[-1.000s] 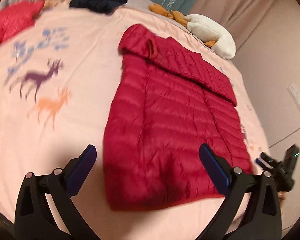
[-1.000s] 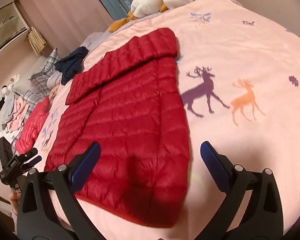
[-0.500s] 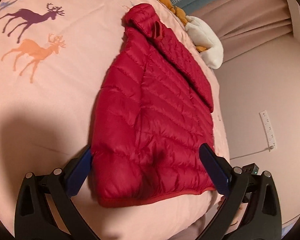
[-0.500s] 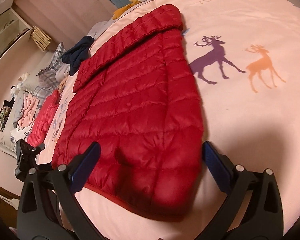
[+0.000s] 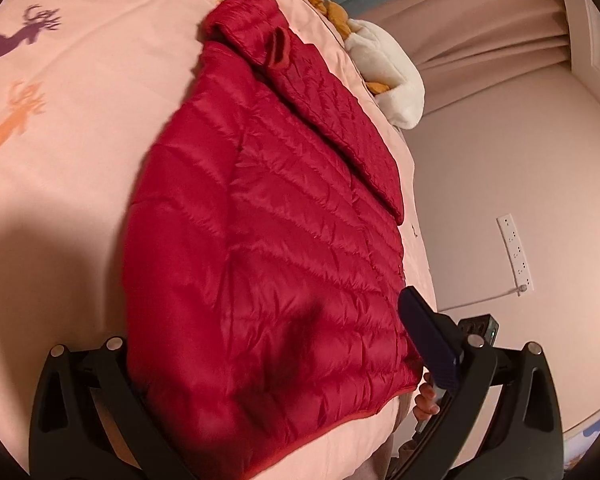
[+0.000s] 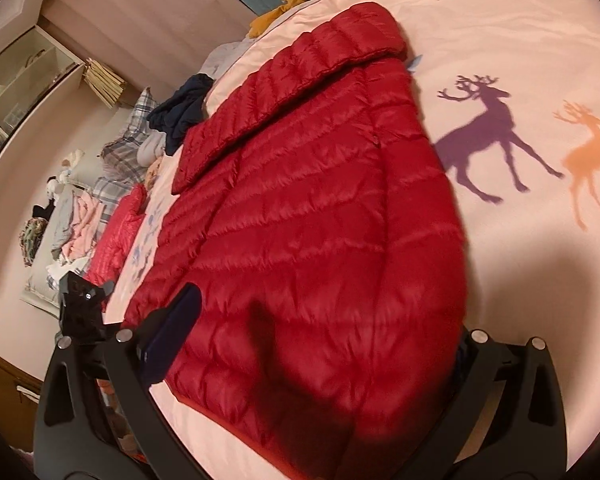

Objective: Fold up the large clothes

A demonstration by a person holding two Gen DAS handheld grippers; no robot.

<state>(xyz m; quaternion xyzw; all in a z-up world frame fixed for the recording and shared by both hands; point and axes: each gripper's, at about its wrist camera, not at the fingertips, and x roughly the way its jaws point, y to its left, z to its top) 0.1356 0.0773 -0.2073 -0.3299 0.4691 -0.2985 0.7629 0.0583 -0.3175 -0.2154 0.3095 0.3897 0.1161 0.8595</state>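
Observation:
A red quilted down jacket [image 5: 284, 240] lies flat on the pink bedspread [image 5: 72, 128], a sleeve folded across its upper part. It also shows in the right wrist view [image 6: 320, 216]. My left gripper [image 5: 268, 348] is open and straddles the jacket's hem corner; its left finger is hidden under the fabric, its right finger [image 5: 428, 340] shows beside it. My right gripper [image 6: 320, 332] is open over the opposite hem corner; its left finger [image 6: 176, 328] shows, its right finger is hidden behind the jacket.
A white and orange plush toy [image 5: 388, 64] lies at the bed's head. A dark garment [image 6: 180, 112], plaid cloth and another red jacket [image 6: 116, 232] lie along the far side. A wall with a power strip [image 5: 516, 252] borders the bed. The other gripper [image 6: 80, 308] shows at the left.
Both grippers have moved down and forward onto the jacket's hem. The hem corners now sit between the open jaws and cover one finger of each.

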